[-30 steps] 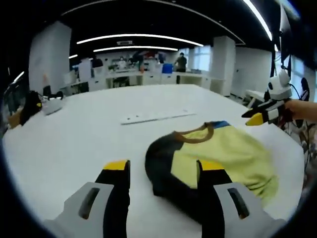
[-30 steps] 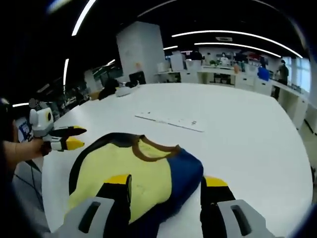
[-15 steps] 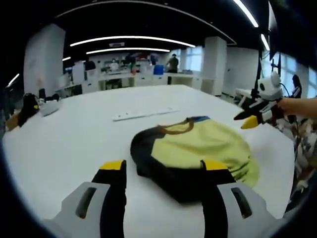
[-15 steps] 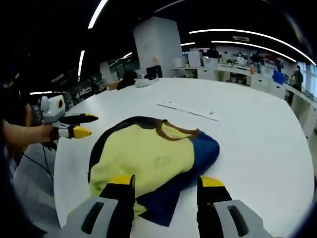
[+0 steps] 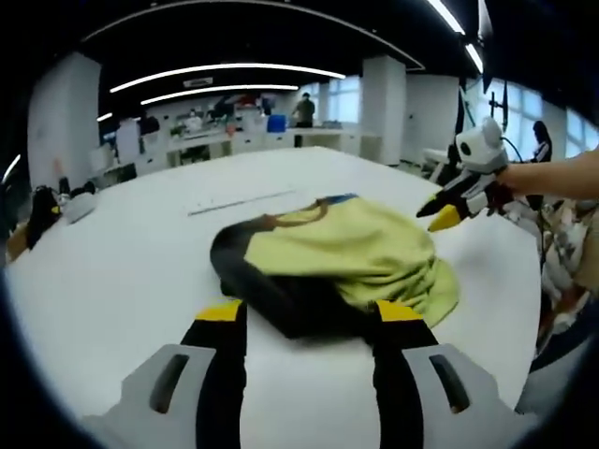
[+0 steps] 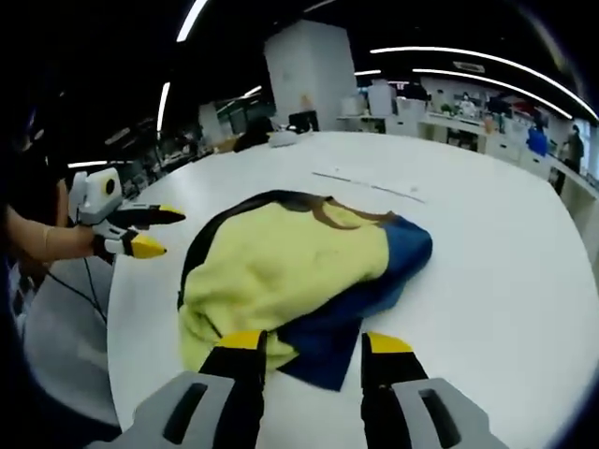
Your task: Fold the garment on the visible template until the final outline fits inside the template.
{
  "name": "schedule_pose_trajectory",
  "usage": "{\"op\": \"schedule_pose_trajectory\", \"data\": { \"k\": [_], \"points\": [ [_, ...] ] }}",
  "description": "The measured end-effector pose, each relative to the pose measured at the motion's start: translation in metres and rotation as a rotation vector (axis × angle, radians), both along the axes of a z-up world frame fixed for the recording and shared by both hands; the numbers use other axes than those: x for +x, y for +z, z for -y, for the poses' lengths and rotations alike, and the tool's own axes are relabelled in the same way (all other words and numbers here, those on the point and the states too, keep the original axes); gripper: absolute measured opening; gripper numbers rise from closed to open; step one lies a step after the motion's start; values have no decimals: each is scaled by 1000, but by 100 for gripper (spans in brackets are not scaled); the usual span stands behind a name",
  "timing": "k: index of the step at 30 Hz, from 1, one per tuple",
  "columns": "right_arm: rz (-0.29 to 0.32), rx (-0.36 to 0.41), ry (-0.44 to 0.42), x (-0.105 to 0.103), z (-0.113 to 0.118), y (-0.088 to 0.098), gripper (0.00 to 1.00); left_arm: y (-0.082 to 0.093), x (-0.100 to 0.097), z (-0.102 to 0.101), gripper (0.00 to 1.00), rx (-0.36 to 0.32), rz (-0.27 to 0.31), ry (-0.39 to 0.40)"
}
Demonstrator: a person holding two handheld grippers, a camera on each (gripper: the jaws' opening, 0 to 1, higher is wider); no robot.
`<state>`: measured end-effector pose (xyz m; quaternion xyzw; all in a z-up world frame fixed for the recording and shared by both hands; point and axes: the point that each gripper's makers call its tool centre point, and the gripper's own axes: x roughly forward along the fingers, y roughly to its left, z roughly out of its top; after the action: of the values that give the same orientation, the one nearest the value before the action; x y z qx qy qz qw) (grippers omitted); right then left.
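A yellow garment (image 5: 360, 251) with dark navy sleeves and a brown collar lies bunched on the white table (image 5: 112, 271). My left gripper (image 5: 309, 313) is open at the garment's near dark edge, holding nothing. A hand holds my right gripper (image 5: 432, 217) above the garment's right side. From the other side, the garment (image 6: 281, 262) shows its blue sleeve toward my right gripper (image 6: 314, 341), which is open just short of the cloth. My left gripper (image 6: 167, 234) hovers open at the left, beside the table's edge. A thin white marked strip (image 5: 241, 200) lies flat beyond the garment.
The round table's edge (image 6: 122, 346) runs close on the person's side, with cables hanging below it. A dark bag (image 5: 42, 201) sits at the far left of the table. Desks, a white pillar (image 6: 314, 79) and people stand far behind.
Both views have swung and drawn closer, so the garment sits nearer each pair of jaws. The right gripper has moved over the garment's edge. The garment lies as before.
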<state>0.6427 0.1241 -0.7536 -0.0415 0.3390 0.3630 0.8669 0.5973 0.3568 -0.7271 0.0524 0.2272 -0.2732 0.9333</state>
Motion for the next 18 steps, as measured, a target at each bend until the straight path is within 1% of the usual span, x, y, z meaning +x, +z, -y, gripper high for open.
{"op": "schedule_pose_trajectory", "data": {
  "k": [4, 6, 8, 11, 14, 18],
  "points": [
    [3, -21, -5, -3, 4, -7, 29, -7, -9, 8, 45, 8, -5, -13],
    [9, -29, -5, -3, 6, -10, 27, -13, -14, 13, 41, 14, -19, -28],
    [18, -47, -1, -3, 8, -14, 25, -19, -18, 17, 38, 42, -21, -43],
    [24, -47, 1, -4, 7, -18, 21, -25, -20, 22, 35, 43, -29, -52],
    [35, -68, 2, -5, 8, -24, 17, -32, -20, 27, 32, 50, -37, -50],
    [43, -65, -8, -6, 5, -26, 14, -41, -21, 34, 29, 55, -59, -58]
  ]
}}
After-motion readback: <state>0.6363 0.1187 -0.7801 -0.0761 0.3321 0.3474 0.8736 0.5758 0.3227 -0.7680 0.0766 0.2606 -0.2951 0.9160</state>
